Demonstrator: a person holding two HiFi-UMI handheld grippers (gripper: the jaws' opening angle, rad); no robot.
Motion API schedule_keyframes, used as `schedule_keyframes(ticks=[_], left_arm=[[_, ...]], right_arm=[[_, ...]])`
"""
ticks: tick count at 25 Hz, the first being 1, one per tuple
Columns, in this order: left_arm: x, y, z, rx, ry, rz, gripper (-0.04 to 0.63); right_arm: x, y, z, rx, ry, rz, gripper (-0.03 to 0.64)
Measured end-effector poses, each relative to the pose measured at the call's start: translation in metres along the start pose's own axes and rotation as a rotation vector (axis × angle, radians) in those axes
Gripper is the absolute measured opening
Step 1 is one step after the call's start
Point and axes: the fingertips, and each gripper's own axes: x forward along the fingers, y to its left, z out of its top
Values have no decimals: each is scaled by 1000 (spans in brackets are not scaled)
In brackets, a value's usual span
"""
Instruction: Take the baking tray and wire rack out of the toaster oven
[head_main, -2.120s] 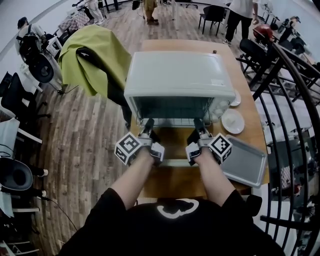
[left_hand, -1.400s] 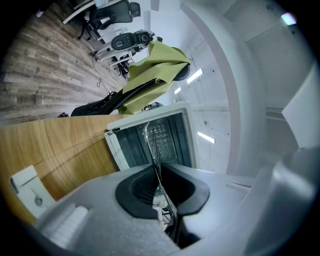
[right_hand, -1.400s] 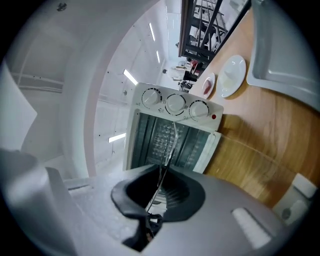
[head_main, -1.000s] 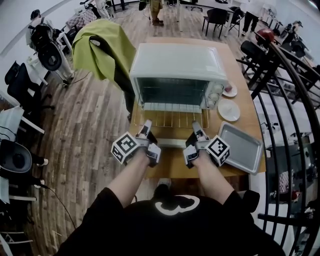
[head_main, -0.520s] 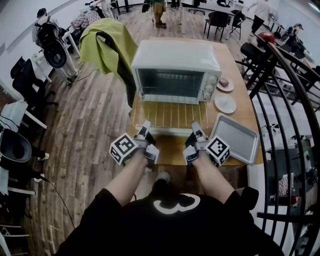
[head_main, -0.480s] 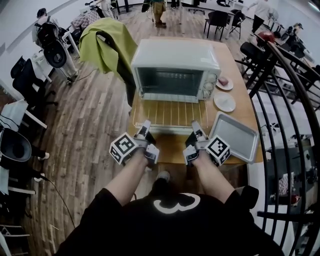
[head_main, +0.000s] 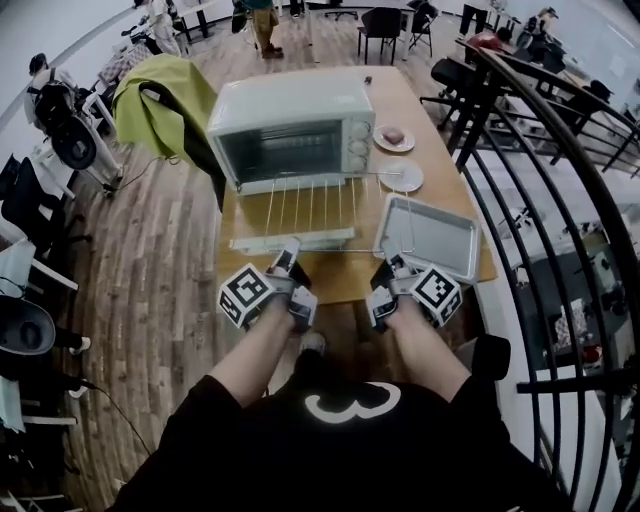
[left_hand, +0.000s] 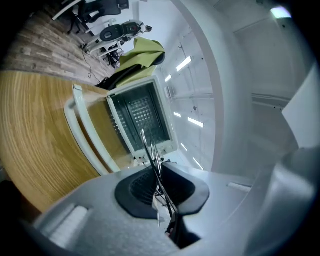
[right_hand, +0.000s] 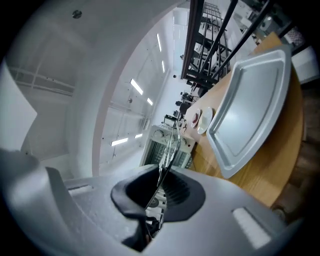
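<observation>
L tool (head_main: 290, 250) clamped on near edge of thin, shiny wire rack (head_main: 318, 205); rack held level over the dropped door, looks about clear of boxy white toaster oven (head_main: 285, 105); R tool (head_main: 390, 264) pinches same edge; step: rack removal, prob. near done; next: lower it flat onto wood-grain surface (head_main: 340, 282), avoiding shallow matte-metal baking tray (head_main: 430, 235), round-cornered, already out at right.

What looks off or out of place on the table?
Nothing spilled or broken. The wire rack, gripped by the left tool and right tool, hangs in front of the oven; its right end overlaps the left rim of the baking tray.
</observation>
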Motion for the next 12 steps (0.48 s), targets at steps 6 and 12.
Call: schedule_keyframes(ticks=[6, 12], left_arm=[[33, -28, -74, 3, 133, -45, 31], [66, -54, -145, 5, 239, -80, 31]], right_arm=[[-63, -21, 58, -12, -124, -49, 18], [-117, -44, 115, -8, -222, -88, 18]])
